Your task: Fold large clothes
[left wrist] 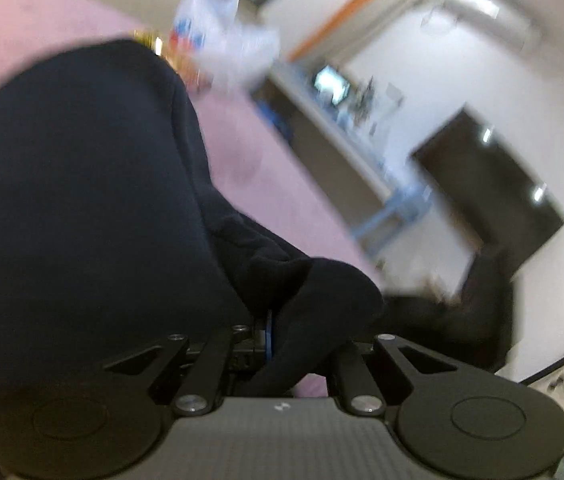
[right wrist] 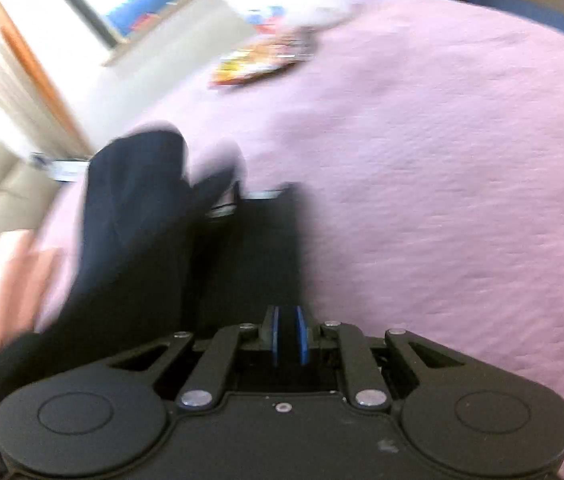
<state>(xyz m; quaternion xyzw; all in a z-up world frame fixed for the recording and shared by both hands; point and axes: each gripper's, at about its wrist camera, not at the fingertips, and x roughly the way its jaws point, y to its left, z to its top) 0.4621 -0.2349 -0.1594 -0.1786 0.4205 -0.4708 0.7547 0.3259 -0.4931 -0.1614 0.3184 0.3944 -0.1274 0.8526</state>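
Right wrist view: gripping dark garment [right wrist: 242, 248] edge over pink bed [right wrist: 441, 180], right gripper [right wrist: 287, 336] jaws narrow; left gripper [left wrist: 270, 336] likewise pinching. Handling soft, floppy; holding at hems.

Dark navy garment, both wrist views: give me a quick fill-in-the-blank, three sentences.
1. The right gripper is shut on the dark navy fabric garment, its pads coloured ____.
2. The garment lies on a quilted bedspread coloured ____.
3. The left gripper is ____ on the garment's fabric.

Missing words: blue; pink; shut
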